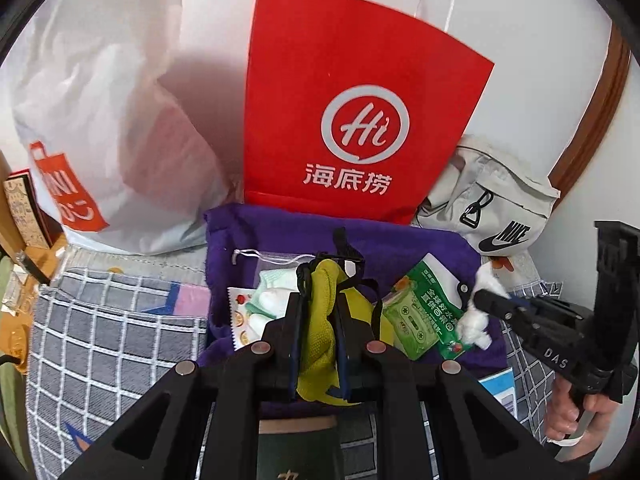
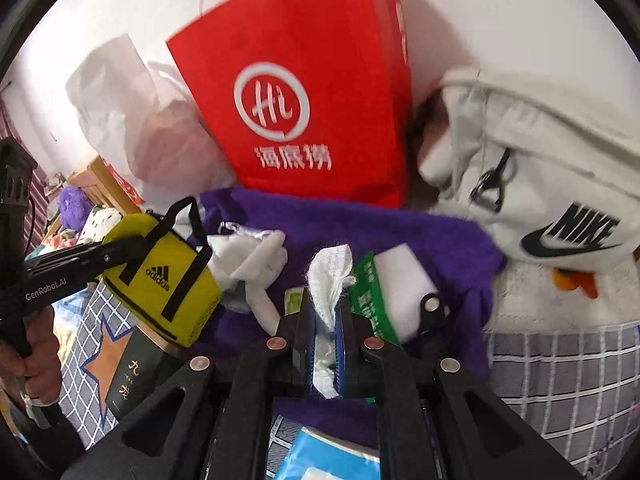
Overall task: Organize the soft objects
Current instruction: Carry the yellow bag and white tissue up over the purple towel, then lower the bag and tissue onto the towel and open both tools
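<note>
Snack packet (image 1: 424, 312) on purple cloth (image 1: 280, 232)

Red paper bag (image 1: 360, 112): white ring logo "Hi", below it 海底捞. White plastic bag (image 1: 100, 120): orange bag mark with "MINI SO" lettering, only partly readable. Grey pouch (image 1: 496, 208): black "NIKE" with swoosh. Yellow mini bag (image 2: 168, 276): "adidas" with three-stripe mark, black. Green packet (image 1: 424, 320): Chinese print, too small to read. Left claw (image 2: 120, 254) arm: "GenRobot.AI". Right claw (image 1: 486, 300) arm: "DAS". Dark box (image 2: 132, 380): 九龙, in gold.
</note>
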